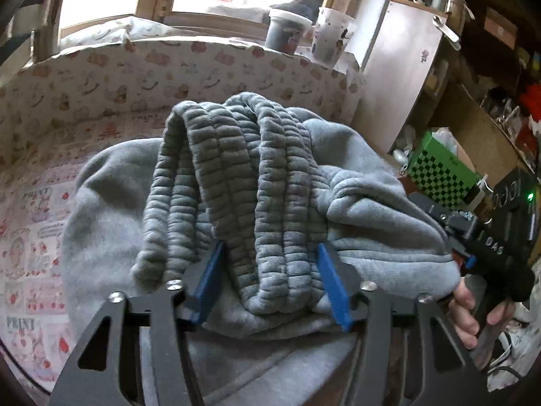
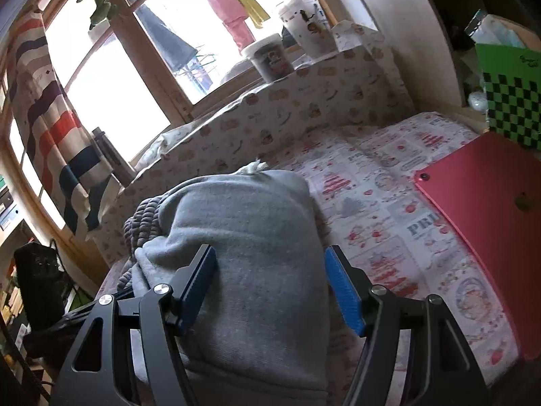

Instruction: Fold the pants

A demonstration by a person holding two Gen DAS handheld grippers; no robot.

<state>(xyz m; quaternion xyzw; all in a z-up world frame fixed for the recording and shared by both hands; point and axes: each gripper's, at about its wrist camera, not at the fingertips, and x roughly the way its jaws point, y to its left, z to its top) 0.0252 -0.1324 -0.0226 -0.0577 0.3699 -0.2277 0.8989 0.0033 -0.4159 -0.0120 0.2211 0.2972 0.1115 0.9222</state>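
Printed tablecloth [image 2: 382, 209], bunched pants [image 1: 243, 182] hiding grip

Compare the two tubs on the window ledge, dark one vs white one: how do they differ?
The dark tub is shorter and squat; the white tub is taller and flares upward. The dark tub has a dark body under a pale lid; the white tub is white with small printed figures. The dark tub sits left of the white tub. Both stand upright on the ledge behind the patterned board.
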